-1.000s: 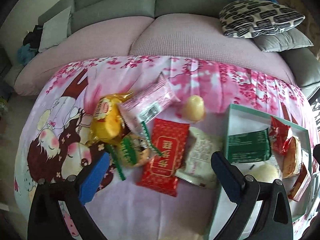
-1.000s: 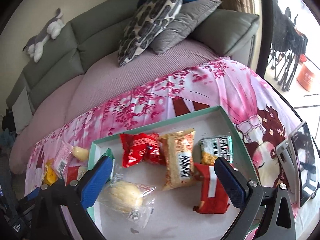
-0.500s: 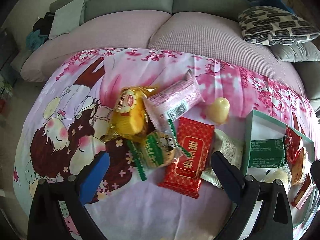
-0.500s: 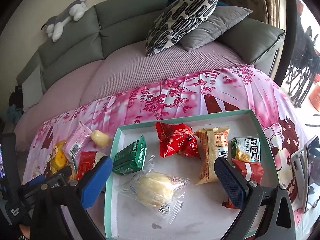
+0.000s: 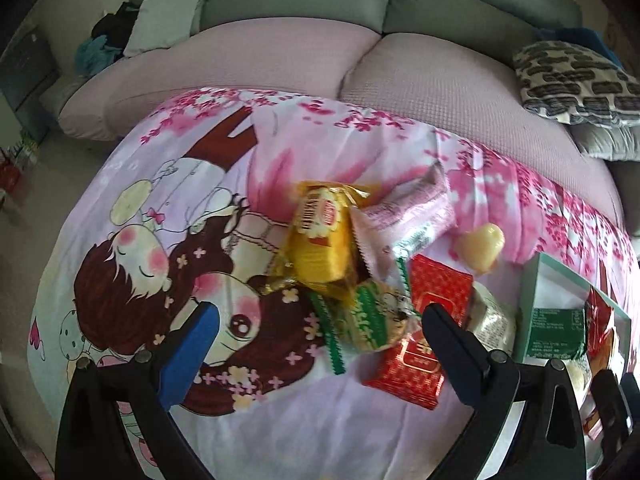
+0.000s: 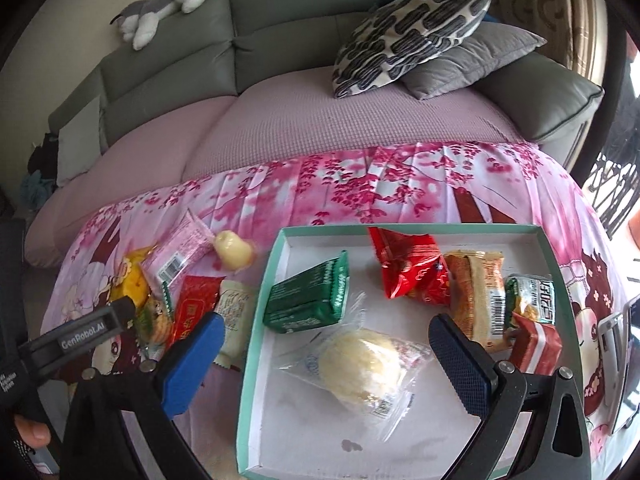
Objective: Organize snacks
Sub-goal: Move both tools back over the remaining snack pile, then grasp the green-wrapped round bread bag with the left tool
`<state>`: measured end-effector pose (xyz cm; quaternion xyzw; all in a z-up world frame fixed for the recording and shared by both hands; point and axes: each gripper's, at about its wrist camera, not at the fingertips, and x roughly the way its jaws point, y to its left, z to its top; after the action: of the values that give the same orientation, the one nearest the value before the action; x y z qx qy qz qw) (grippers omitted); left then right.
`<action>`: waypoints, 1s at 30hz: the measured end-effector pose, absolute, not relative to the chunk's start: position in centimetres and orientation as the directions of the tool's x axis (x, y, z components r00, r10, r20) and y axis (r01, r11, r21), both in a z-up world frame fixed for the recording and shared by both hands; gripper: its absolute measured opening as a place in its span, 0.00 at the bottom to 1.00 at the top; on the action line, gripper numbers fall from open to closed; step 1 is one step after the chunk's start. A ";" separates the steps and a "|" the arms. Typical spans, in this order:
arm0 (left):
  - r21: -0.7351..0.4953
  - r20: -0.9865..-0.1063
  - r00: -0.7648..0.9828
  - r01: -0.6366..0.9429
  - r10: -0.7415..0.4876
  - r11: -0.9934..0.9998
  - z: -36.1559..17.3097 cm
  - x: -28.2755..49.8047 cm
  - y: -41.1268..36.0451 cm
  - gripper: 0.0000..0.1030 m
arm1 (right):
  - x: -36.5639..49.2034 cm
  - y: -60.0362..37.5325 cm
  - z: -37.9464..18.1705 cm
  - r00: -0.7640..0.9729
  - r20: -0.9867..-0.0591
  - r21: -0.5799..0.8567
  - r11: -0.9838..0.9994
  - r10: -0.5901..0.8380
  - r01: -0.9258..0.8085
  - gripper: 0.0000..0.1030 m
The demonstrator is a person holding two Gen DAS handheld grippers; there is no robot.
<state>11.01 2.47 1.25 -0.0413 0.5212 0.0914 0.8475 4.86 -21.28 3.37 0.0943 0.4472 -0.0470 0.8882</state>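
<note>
Loose snacks lie on the pink cloth: a yellow cake pack [image 5: 320, 236], a pink wafer pack [image 5: 408, 216], a green-edged biscuit pack [image 5: 368, 316], a red packet [image 5: 428, 324], a pale packet [image 5: 492, 320] and a small yellow sweet [image 5: 482, 246]. My left gripper [image 5: 320, 344] hangs open above the biscuit pack, holding nothing. A teal-rimmed white tray [image 6: 256, 340] holds a green packet [image 6: 308, 300], a clear-wrapped bun [image 6: 360, 368], a red bag [image 6: 412, 268] and several more packs. My right gripper [image 6: 324, 356] is open over the tray, above the bun.
A grey sofa with a mauve cover [image 6: 320, 120] runs behind the table. Patterned and grey cushions [image 6: 420, 28] sit at its right, a plush toy [image 6: 160, 12] on its back. A tablet-like device [image 6: 624, 360] lies at the table's right edge. A fingertip [image 6: 32, 432] shows lower left.
The left gripper has swung left, away from the tray and over the loose snack pile. The right view has also shifted left, bringing the loose snacks and the left gripper into sight.
</note>
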 end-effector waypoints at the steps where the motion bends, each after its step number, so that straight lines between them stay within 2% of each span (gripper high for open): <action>1: 0.022 -0.891 0.440 -0.206 0.113 0.978 1.3 11.1 2.8 0.98 | 4.9 -20.9 3.4 0.596 -0.803 0.121 0.980 0.002 0.160 1.00; 20: 0.031 -0.907 0.394 -0.293 0.150 0.956 -0.2 12.4 8.4 0.98 | 7.0 -15.6 1.3 0.565 -0.820 0.147 0.988 0.091 0.055 0.98; 24: 0.020 -0.919 0.371 -0.304 0.137 0.952 -0.9 12.7 9.1 0.98 | 7.6 -14.2 0.7 0.554 -0.826 0.144 0.989 0.104 0.029 0.94; 30: -0.020 -0.932 0.350 -0.297 0.090 0.955 -1.7 13.0 8.9 0.98 | 8.6 -12.2 -0.5 0.529 -0.835 0.173 0.985 0.148 -0.003 0.81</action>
<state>12.98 8.95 -1.67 -0.0931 0.5576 0.1185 0.8163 8.60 -12.21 -0.46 0.0751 0.4832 0.0435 0.8712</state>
